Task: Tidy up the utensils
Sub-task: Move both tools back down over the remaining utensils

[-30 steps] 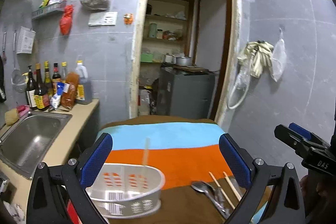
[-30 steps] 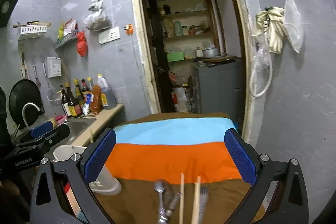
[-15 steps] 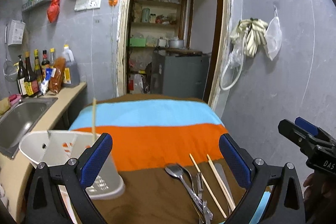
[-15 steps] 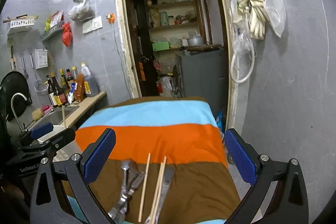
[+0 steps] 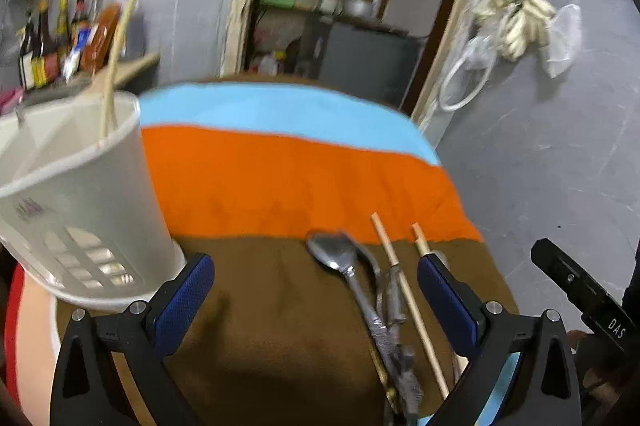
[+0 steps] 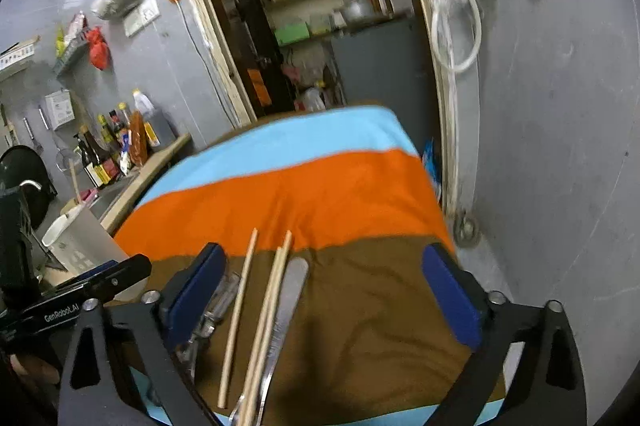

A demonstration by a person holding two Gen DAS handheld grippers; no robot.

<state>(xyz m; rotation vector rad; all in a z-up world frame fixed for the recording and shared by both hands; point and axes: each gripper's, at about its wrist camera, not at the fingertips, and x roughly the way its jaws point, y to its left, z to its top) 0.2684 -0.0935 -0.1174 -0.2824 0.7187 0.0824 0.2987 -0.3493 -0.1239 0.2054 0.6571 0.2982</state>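
A white utensil holder (image 5: 76,194) stands at the table's left with one wooden chopstick (image 5: 116,54) upright in it; it also shows in the right wrist view (image 6: 76,246). Metal spoons (image 5: 340,258), loose chopsticks (image 5: 404,298) and other cutlery lie on the brown stripe of the striped cloth (image 5: 288,170). My left gripper (image 5: 316,282) is open and empty, low over the cloth between holder and spoons. My right gripper (image 6: 324,290) is open and empty above several chopsticks (image 6: 264,310) and a metal knife (image 6: 288,302).
A counter with sauce bottles (image 5: 68,38) and a sink is at the left. A doorway (image 6: 304,26) with shelves and a grey cabinet is behind the table. A grey tiled wall (image 6: 560,106) with a hose and hanging rags is at the right.
Both grippers have dropped and moved forward over the table. The holder and the cutlery now look larger and closer. Both stay open and empty.
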